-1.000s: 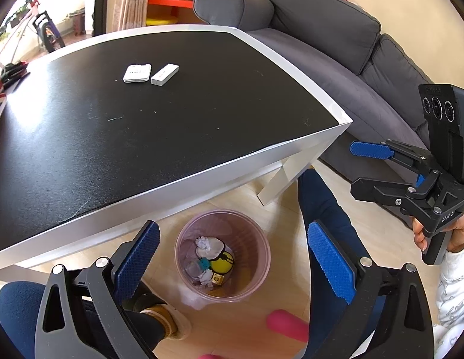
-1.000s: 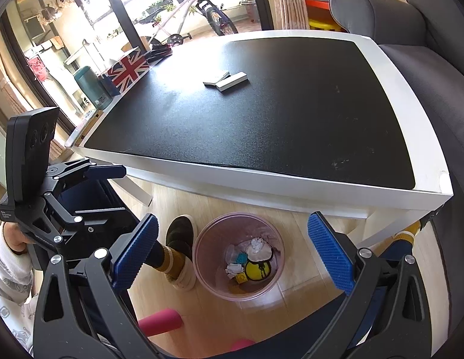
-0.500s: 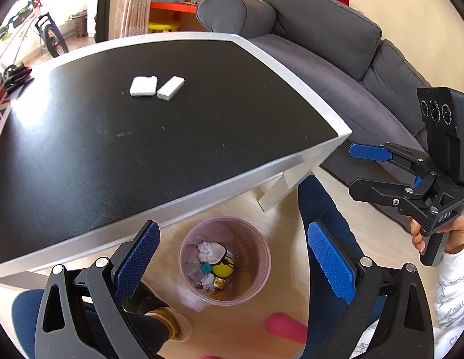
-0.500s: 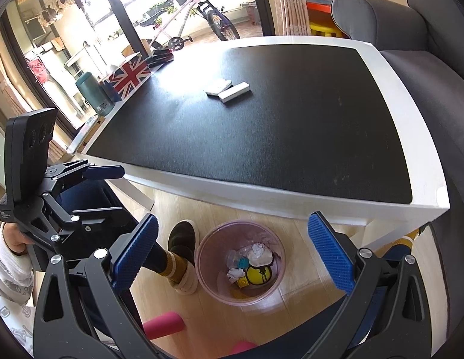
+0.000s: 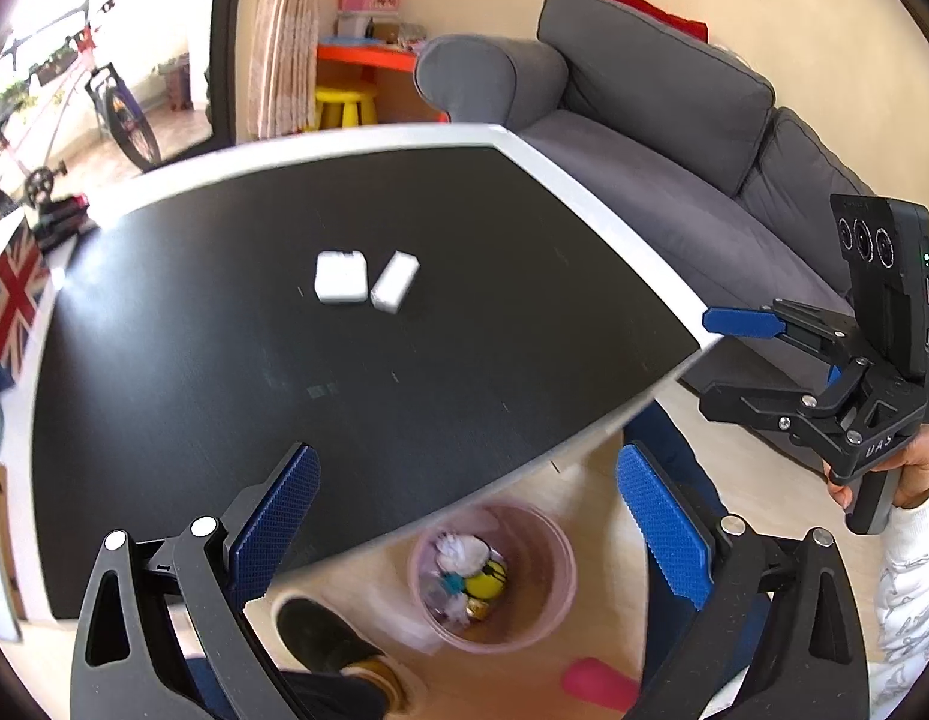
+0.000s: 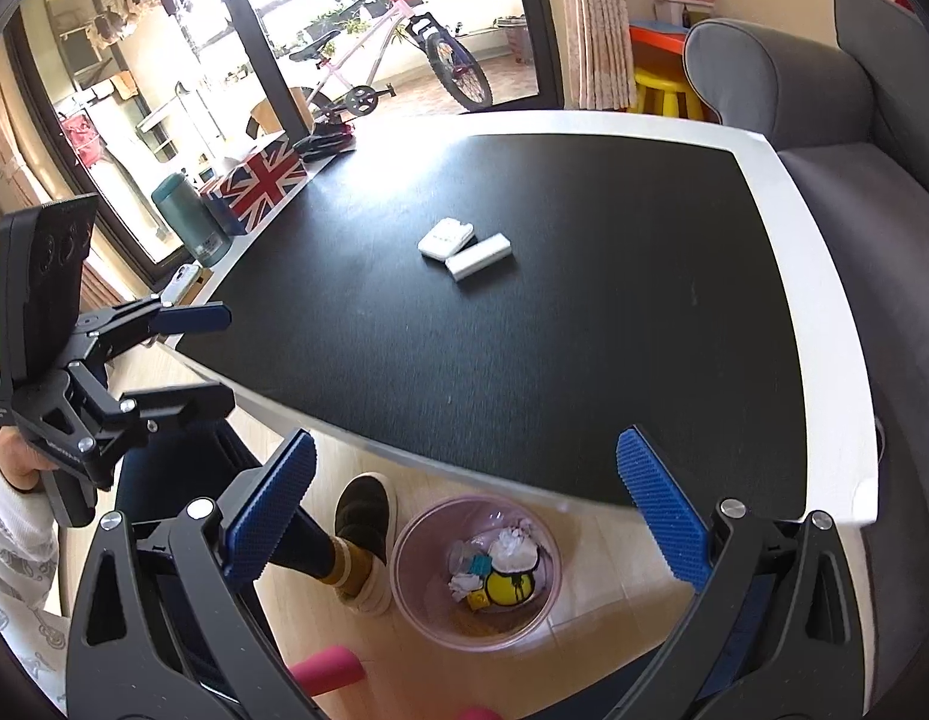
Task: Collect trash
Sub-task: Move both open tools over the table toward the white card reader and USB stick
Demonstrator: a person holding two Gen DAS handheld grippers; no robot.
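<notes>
A pink translucent bin (image 5: pixel 539 546) (image 6: pixel 422 546) stands on the floor below the table's near edge, holding crumpled white paper (image 5: pixel 461 552) (image 6: pixel 513 549), a yellow ball (image 5: pixel 487 579) (image 6: pixel 511 588) and small scraps. My left gripper (image 5: pixel 464 516) is open and empty, above the table edge and the bin; it also shows at the left of the right wrist view (image 6: pixel 194 354). My right gripper (image 6: pixel 464 504) is open and empty above the bin; it also shows at the right of the left wrist view (image 5: pixel 728 360).
A black table with a white rim (image 5: pixel 614 222) (image 6: pixel 824 300) carries two small white boxes (image 5: pixel 341 276) (image 5: pixel 395 281) (image 6: pixel 445 237) (image 6: pixel 479 255). A grey sofa (image 5: pixel 674 138) stands beside it. A Union Jack box (image 6: pixel 254 180) and green bottle (image 6: pixel 191 219) stand at the far side. My shoe (image 6: pixel 362 504) is beside the bin.
Both grippers have risen and tilted up, so more of the tabletop and room show and the bin sits lower in view. Both stay open and empty.
</notes>
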